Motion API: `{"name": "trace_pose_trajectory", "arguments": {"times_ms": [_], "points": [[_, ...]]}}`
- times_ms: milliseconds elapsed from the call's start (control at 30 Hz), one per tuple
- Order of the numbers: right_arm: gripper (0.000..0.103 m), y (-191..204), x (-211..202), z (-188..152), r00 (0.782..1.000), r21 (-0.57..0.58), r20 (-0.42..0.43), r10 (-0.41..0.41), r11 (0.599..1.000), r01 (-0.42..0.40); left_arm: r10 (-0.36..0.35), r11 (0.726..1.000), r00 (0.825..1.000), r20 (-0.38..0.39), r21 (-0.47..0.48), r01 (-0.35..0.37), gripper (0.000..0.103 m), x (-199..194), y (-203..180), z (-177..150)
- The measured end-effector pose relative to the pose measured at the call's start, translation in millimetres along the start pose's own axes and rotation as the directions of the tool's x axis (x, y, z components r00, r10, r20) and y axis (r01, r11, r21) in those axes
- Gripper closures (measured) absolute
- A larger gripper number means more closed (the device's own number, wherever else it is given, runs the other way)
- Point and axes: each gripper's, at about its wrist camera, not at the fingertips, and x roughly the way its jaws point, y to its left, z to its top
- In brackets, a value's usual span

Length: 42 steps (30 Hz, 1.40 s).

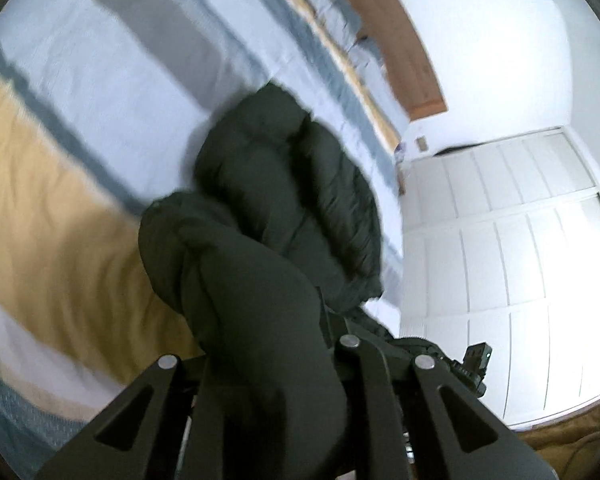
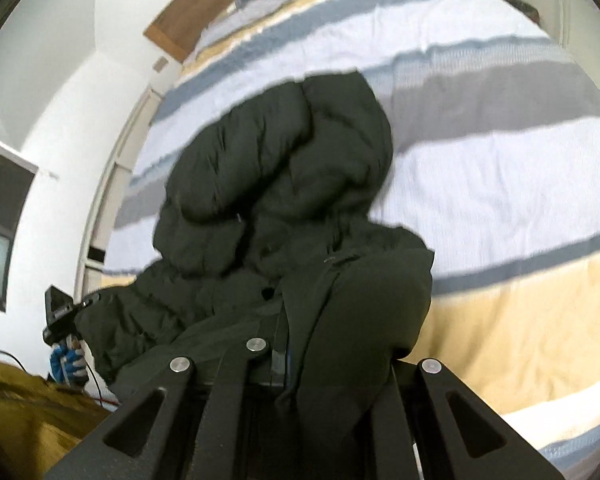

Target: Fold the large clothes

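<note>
A dark green puffer jacket (image 1: 276,184) hangs bunched over the striped bed; it also fills the middle of the right wrist view (image 2: 284,184). My left gripper (image 1: 268,360) is shut on a thick fold of the jacket, which hides its fingertips. My right gripper (image 2: 324,344) is shut on another fold of the same jacket, its fingertips also buried in fabric. The left gripper shows in the right wrist view (image 2: 62,316), held by a blue-gloved hand, at the jacket's far left edge. The right gripper shows in the left wrist view (image 1: 470,364) at the jacket's right edge.
The bed (image 2: 500,160) has a cover striped white, grey, blue and yellow, with a wooden headboard (image 1: 396,40) and pillows (image 1: 340,16) at the far end. White wardrobe doors (image 1: 512,264) stand beside the bed. A mustard cloth (image 2: 24,412) lies at the lower left.
</note>
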Motion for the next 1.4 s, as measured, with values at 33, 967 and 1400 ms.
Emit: {"name": "trace_pose_trajectory", "arguments": {"times_ms": [33,967,1400], "points": [[0.094,0,-5,9,1.000,0.002,0.023,0.005,1.000,-0.005,-0.011,1.000,1.000,0.015,0.006,0.011,0.092,0,-6,8],[0.086,-70,165,247,0.994,0.408,-0.041,-0.100,0.907,0.108,0.167,0.985,0.985,-0.033,-0.034,-0.168,0.086,243,-22,252],[0.021,-76,180,268,0.998,0.463,0.026,-0.065,0.885,0.045,-0.058,0.981,0.995,0.077,-0.179,0.071,0.037,227,-18,268]]}}
